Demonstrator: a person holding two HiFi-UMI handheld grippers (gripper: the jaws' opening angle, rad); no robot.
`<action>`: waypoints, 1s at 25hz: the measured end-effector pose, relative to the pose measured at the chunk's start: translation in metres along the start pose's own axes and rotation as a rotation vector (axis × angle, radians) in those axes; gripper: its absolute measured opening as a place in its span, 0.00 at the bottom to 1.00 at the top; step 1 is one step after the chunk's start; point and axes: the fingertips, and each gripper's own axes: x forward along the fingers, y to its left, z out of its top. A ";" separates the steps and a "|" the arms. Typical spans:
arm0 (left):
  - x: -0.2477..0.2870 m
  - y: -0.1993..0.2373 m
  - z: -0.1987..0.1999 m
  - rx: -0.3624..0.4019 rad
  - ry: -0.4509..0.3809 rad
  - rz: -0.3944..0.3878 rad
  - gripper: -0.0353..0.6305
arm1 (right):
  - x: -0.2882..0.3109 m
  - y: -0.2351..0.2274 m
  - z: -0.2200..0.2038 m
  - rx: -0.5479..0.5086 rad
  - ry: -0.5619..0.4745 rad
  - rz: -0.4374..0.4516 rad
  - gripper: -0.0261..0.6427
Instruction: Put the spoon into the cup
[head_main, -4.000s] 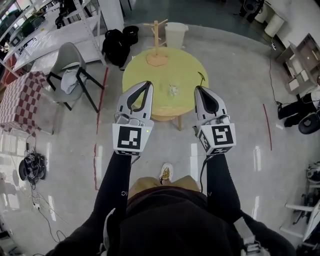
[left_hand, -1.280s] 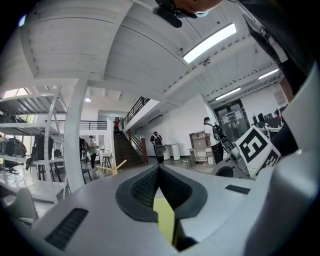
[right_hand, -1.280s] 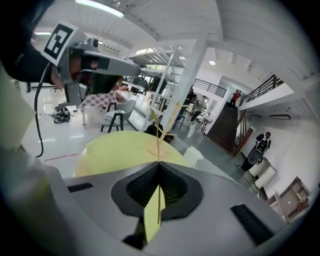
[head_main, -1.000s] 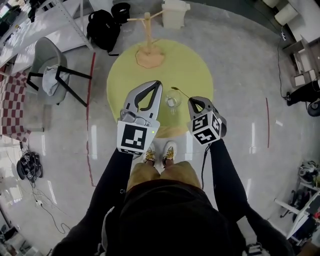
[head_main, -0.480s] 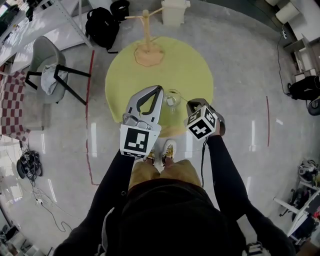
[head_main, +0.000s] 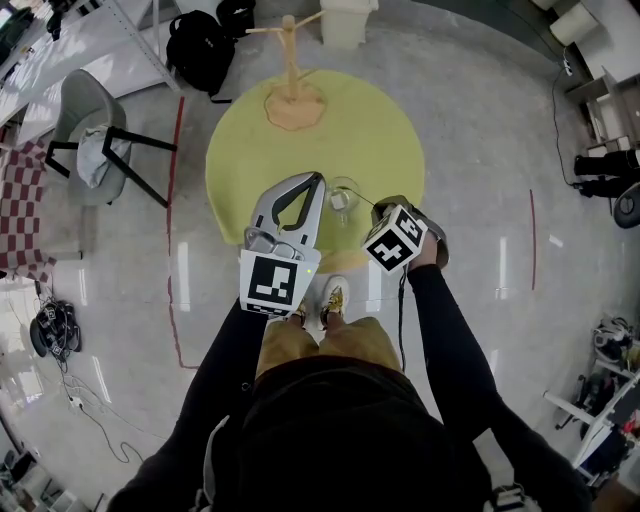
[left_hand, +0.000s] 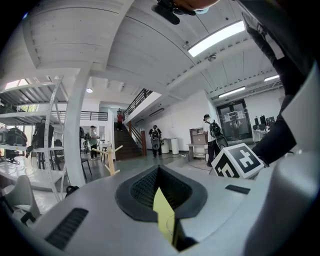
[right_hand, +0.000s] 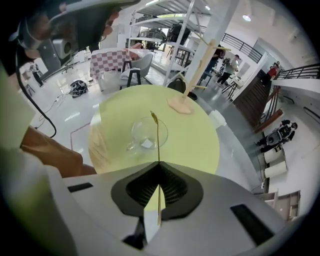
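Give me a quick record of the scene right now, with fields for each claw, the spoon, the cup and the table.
left claw: shut, nothing in it, beside the cup in the head view
right claw: shut on the spoon's handle
spoon: thin, gold-coloured, bowl end over the cup's mouth, not clearly inside
cup: clear glass with a handle, upright on the table
table: round, yellow
wooden stand: on the table's far side

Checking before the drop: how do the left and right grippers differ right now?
The right gripper is shut on the spoon; the left gripper is shut on nothing. The right gripper tilts down toward the cup on the yellow table; the left gripper points out across the room. Both have their jaws together.
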 end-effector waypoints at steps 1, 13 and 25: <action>0.000 0.000 -0.001 -0.001 0.001 -0.001 0.07 | 0.001 0.000 -0.001 -0.005 0.013 -0.002 0.08; -0.004 0.010 -0.010 -0.010 0.015 0.005 0.07 | 0.013 -0.003 0.002 -0.114 0.134 -0.059 0.08; -0.004 0.018 -0.018 -0.001 0.018 0.003 0.07 | 0.023 -0.003 0.012 -0.246 0.200 -0.076 0.08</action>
